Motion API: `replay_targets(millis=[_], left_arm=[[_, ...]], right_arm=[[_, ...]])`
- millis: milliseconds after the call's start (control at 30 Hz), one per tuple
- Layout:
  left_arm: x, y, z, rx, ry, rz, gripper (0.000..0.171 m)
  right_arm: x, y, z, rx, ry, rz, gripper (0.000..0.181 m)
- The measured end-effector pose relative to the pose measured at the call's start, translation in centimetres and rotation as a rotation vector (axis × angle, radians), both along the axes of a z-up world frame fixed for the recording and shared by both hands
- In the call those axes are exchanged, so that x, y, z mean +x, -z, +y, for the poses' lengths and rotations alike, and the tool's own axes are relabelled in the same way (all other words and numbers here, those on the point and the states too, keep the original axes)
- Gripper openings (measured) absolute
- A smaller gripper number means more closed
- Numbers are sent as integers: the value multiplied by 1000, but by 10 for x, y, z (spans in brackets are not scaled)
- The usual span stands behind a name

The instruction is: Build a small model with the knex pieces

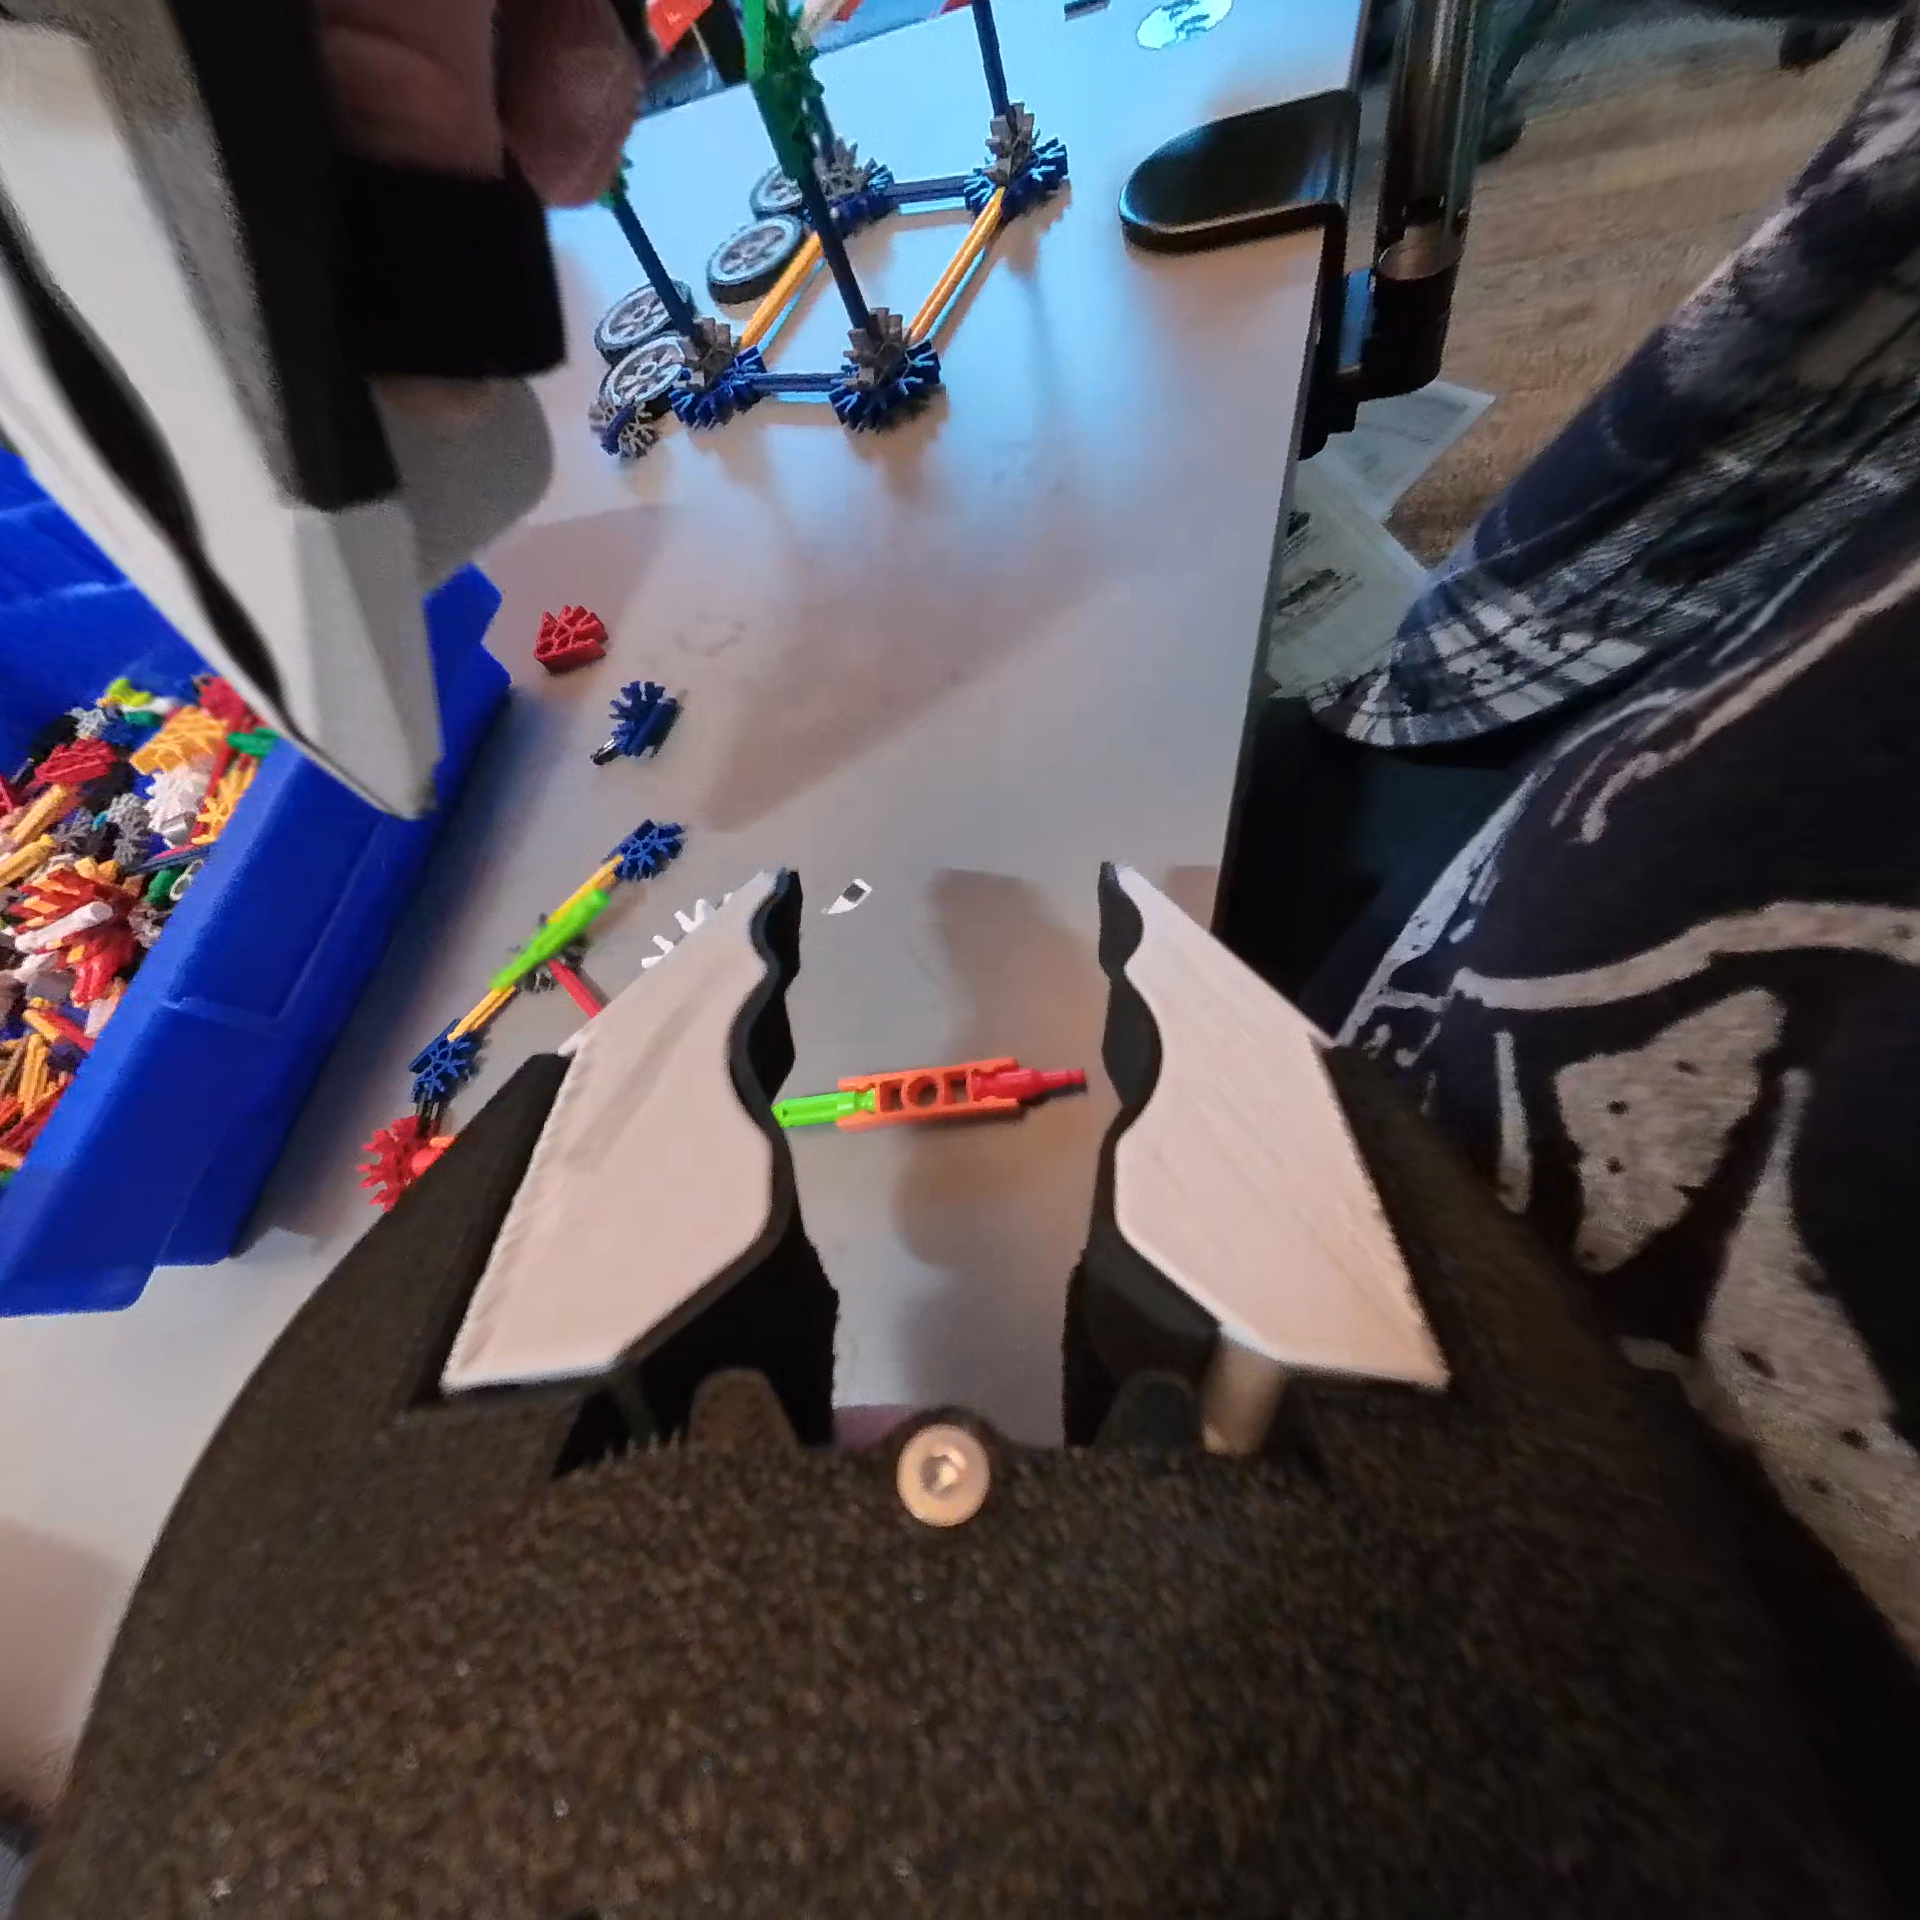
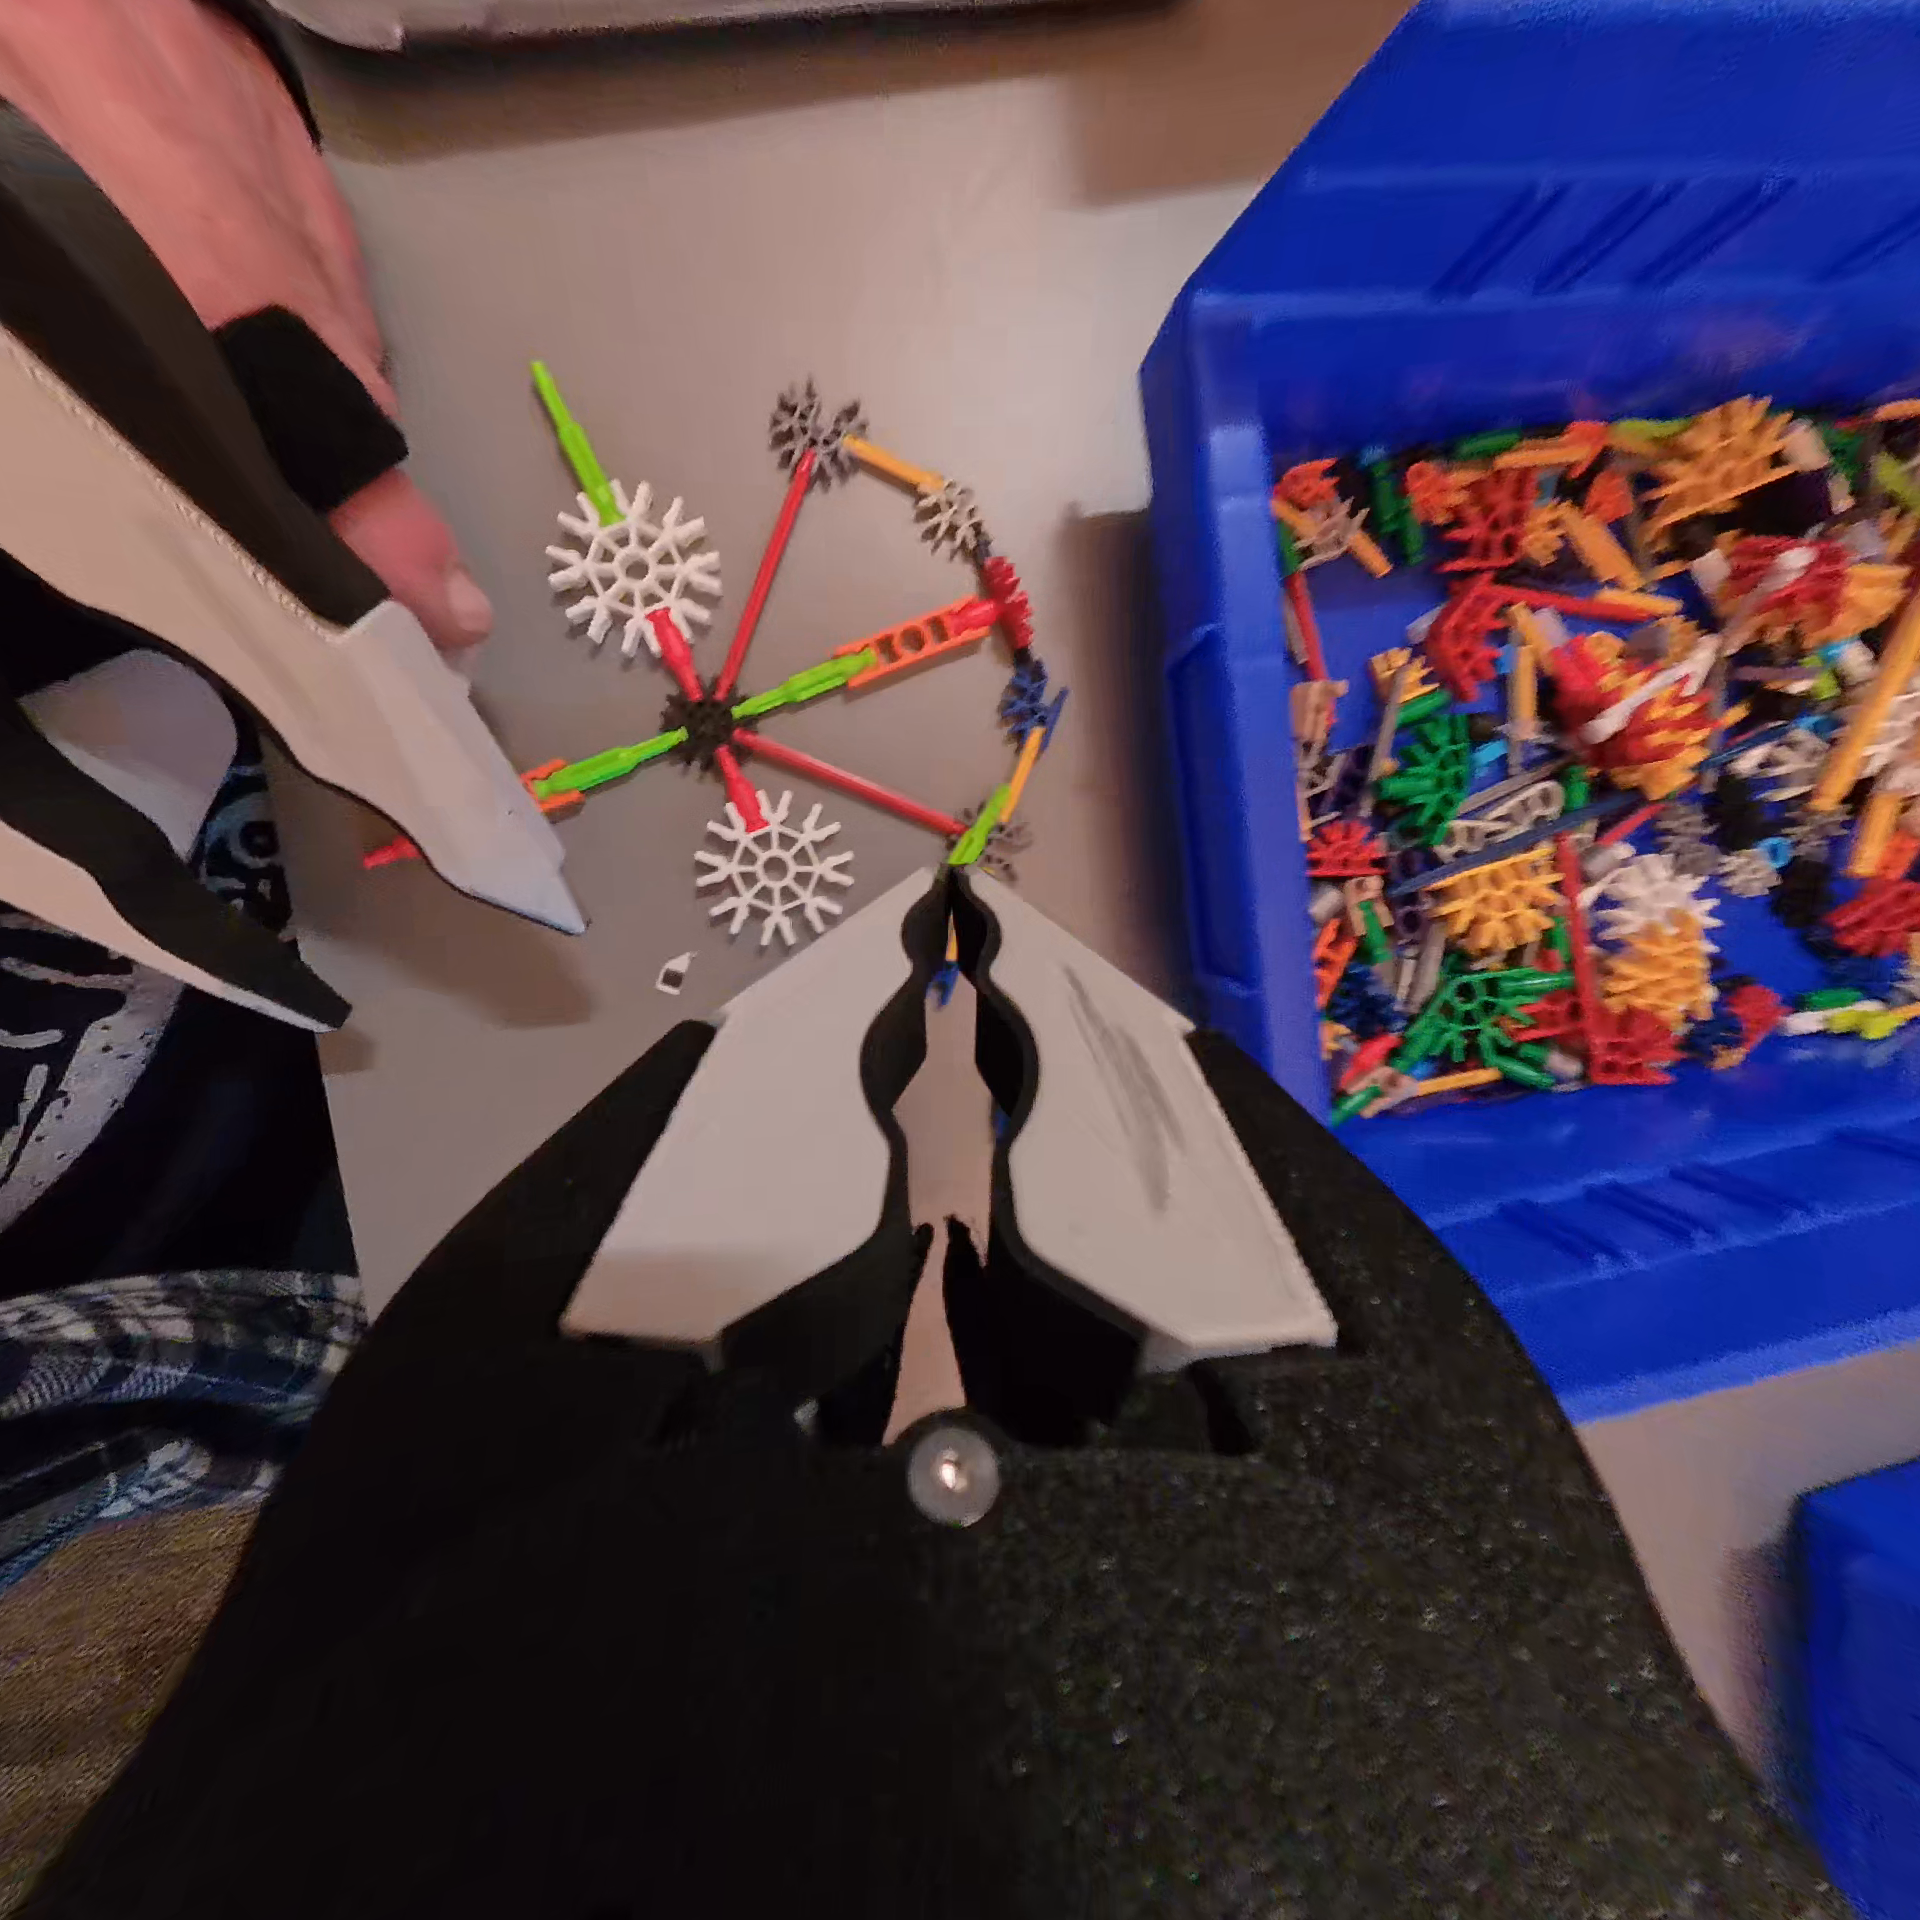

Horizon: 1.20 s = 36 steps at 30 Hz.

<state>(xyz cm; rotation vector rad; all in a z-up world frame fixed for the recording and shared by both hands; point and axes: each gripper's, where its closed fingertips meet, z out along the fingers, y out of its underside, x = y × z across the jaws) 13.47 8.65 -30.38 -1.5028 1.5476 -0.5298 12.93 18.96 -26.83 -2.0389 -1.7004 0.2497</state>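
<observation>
Left gripper [image 1: 945, 1039]: fingers wide, straddling the orange connector [image 1: 930, 1093] on the tabletop [image 1: 935, 644].
Right gripper [image 2: 951, 894]: fingers pinched on the wheel rim [image 2: 971, 831], steadying it.

A blue bin [image 2: 1226, 644] heaped with mixed rods and connectors sits on the counter [image 1: 935, 644], right of the right fingers. Ahead of the left fingers stands a blue-and-yellow rod frame [image 1: 831, 312] with grey wheels [image 1: 753, 258]; nearer lie a red connector [image 1: 569, 636] and a blue connector [image 1: 642, 717].
</observation>
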Motion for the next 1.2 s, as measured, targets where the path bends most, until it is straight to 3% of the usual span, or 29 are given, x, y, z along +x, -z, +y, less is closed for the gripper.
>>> replay_targets(millis=[167, 467, 667, 933, 1200], left_arm=[[0, 1, 0, 35, -8, 20, 57], [-1, 0, -7, 70, -12, 28, 56], [1, 2, -14, 68, -4, 31, 56], [5, 0, -19, 66, -1, 26, 56], [5, 1, -17, 54, 5, 32, 56]], right_arm=[[7, 23, -16, -46, -11, -21, 0], [3, 40, -3, -70, 107, 17, 15], [-11, 42, 1, 73, -62, -36, 14], [-9, 50, 2, 58, -240, -120, 16], [-9, 55, 6, 42, -288, -148, 5]])
